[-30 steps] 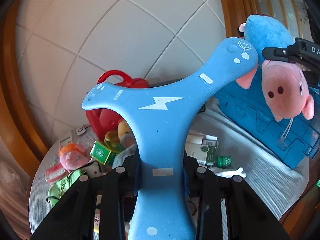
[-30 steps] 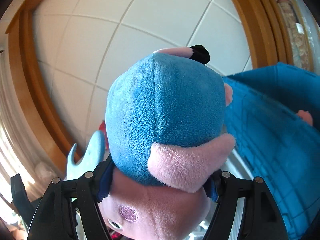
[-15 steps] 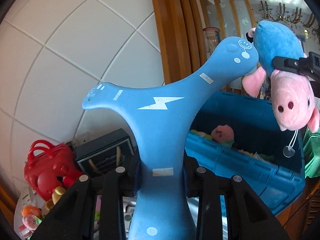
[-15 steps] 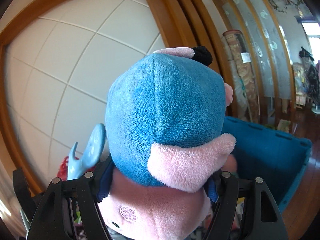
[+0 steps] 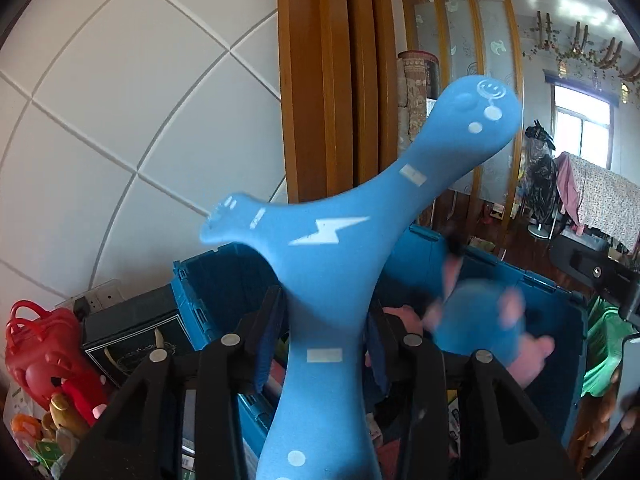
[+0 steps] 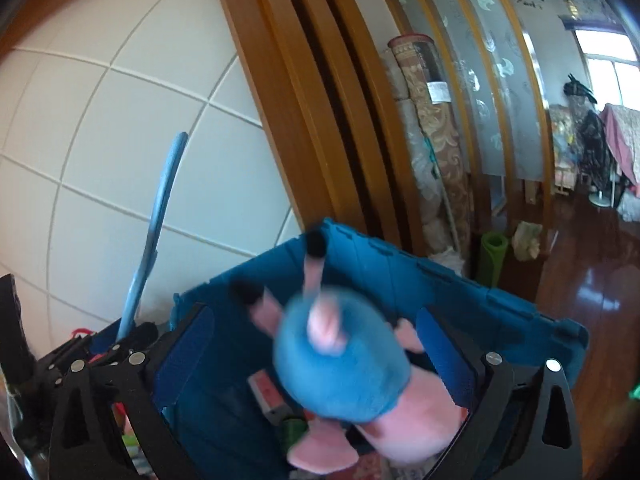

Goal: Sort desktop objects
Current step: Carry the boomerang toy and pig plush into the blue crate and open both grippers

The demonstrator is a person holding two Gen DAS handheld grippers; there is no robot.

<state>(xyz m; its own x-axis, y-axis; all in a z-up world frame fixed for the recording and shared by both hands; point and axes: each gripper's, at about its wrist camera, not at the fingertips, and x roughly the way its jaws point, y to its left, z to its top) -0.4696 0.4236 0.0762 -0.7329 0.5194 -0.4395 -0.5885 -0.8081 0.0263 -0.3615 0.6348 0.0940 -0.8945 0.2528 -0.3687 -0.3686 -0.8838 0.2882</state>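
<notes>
Only the right view shows the right hand-held gripper [image 6: 312,344] opening wide, blurred blue-and-pink plush pig [image 6: 344,372] loose over the blue crate [image 6: 460,284]; at ten o'clock, the left hand-held gripper [image 5: 326,332] opens around the blue boomerang [image 5: 332,248].

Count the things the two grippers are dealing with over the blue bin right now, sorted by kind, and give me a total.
Foam three-armed boomerang toy: 1
Plush pig in blue dress: 1
Blue storage bin: 1
Total: 3

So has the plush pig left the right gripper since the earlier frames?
Yes. The plush pig has dropped from the opening right gripper toward the blue crate.
</notes>
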